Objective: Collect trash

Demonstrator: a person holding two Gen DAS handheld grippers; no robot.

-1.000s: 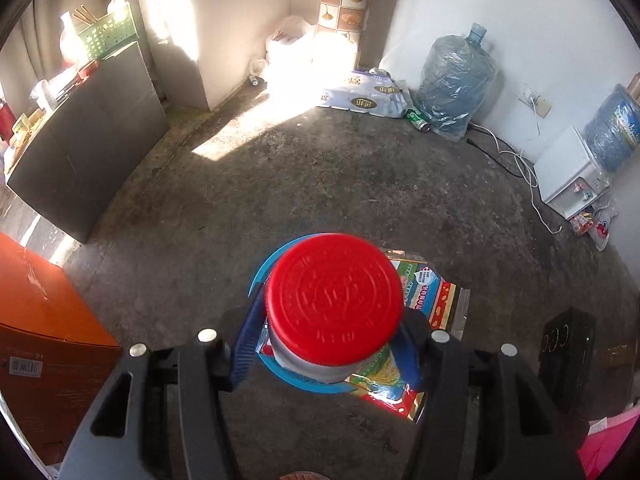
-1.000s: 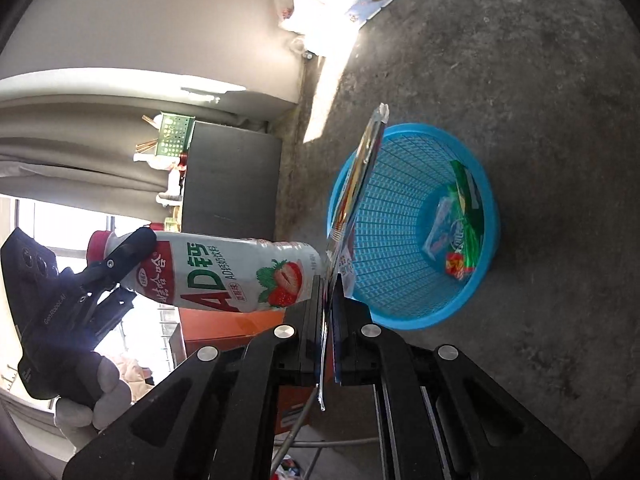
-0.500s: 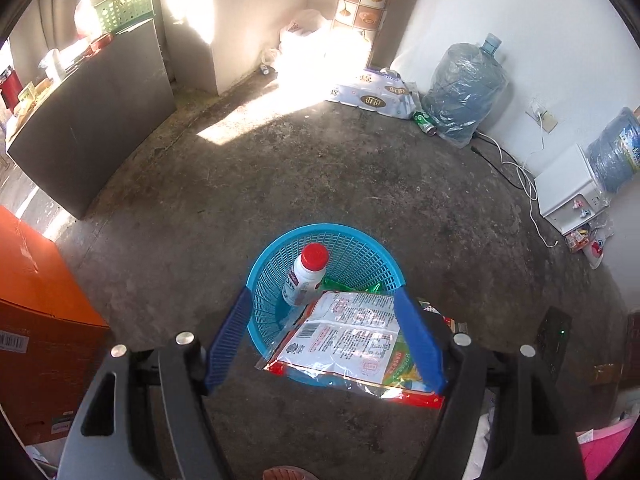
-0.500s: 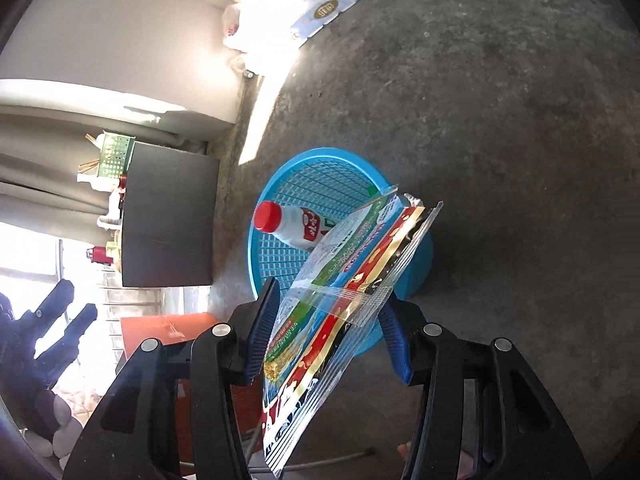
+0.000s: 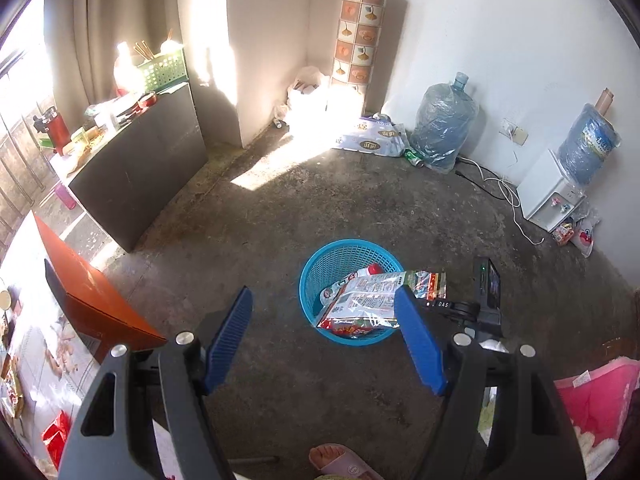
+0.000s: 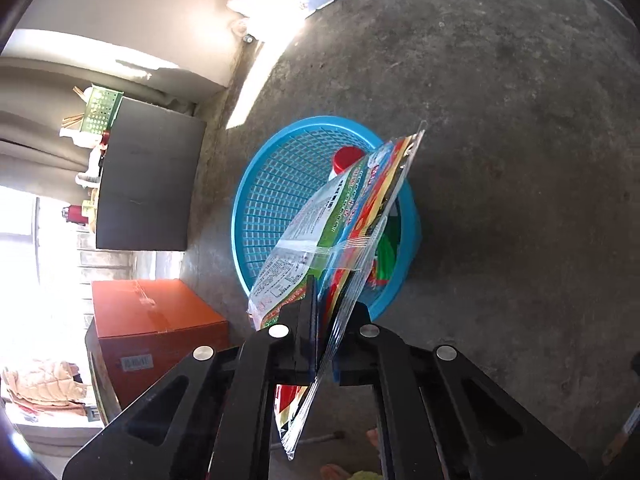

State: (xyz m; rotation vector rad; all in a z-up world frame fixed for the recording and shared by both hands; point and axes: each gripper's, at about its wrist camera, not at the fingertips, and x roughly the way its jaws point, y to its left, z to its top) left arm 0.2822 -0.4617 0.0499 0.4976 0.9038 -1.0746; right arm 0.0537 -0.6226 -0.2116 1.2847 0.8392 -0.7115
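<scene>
A blue mesh basket stands on the concrete floor. Inside it lies a white milk bottle with a red cap, beside a green wrapper. My left gripper hangs high above the basket, open, with nothing between its blue pads. My right gripper is shut on the edge of a colourful plastic snack bag. The bag slants over the basket's near rim, its far end above the bottle.
An orange carton stands left of the basket, a dark cabinet behind it. Water jugs, a dispenser and cables line the far wall. A slippered foot and pink cloth are near.
The left gripper let go of the bottle, which dropped into the basket, then rose and drew back. The right gripper opened around the snack bag and has shut on it again.
</scene>
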